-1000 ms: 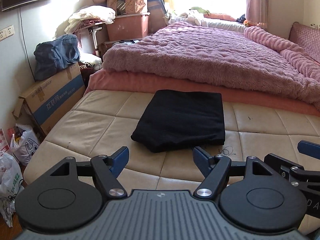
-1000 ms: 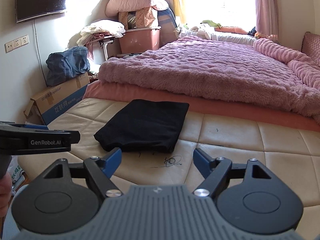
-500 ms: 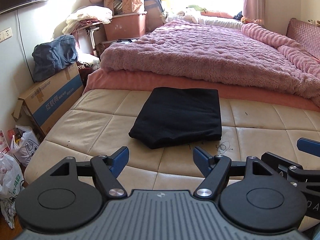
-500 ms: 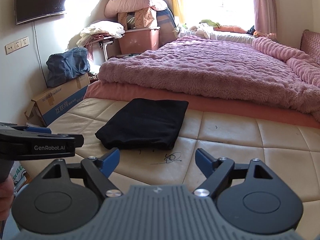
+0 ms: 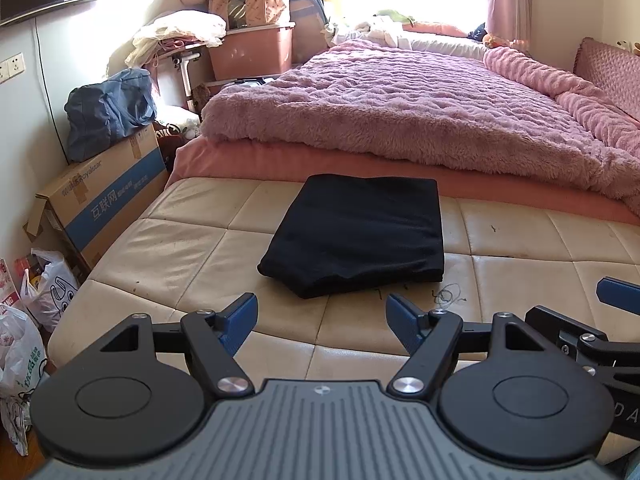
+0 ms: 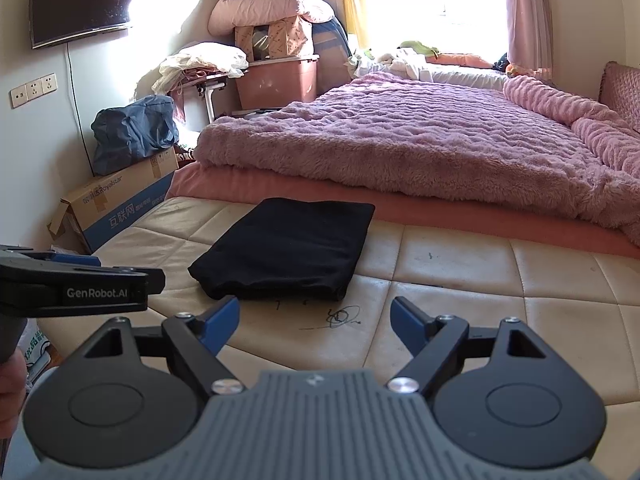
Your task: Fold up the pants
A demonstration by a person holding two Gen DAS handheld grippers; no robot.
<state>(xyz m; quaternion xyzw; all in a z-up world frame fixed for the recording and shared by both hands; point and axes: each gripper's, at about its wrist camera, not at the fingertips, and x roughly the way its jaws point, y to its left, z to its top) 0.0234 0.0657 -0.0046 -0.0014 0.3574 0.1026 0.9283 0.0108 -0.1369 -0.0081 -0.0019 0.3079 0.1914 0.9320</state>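
Note:
The black pants (image 5: 356, 236) lie folded into a flat rectangle on the cream tufted bench (image 5: 180, 240) at the foot of the bed. They also show in the right wrist view (image 6: 284, 248). My left gripper (image 5: 322, 314) is open and empty, held back from the near edge of the pants. My right gripper (image 6: 316, 316) is open and empty, to the right of the left one, and also back from the pants. Part of the right gripper (image 5: 592, 332) shows at the right edge of the left wrist view. The left gripper's body (image 6: 80, 288) shows at the left of the right wrist view.
A bed with a fluffy pink blanket (image 5: 400, 108) lies behind the bench. A cardboard box (image 5: 104, 200) with a blue bag (image 5: 108, 112) stands at the left. Plastic bags (image 5: 24, 336) lie on the floor. A pen scribble (image 6: 340, 316) marks the bench.
Both grippers have drawn back a little from the folded pants, which now sit slightly farther away in both views. The pants have not moved. Both grippers stay open.

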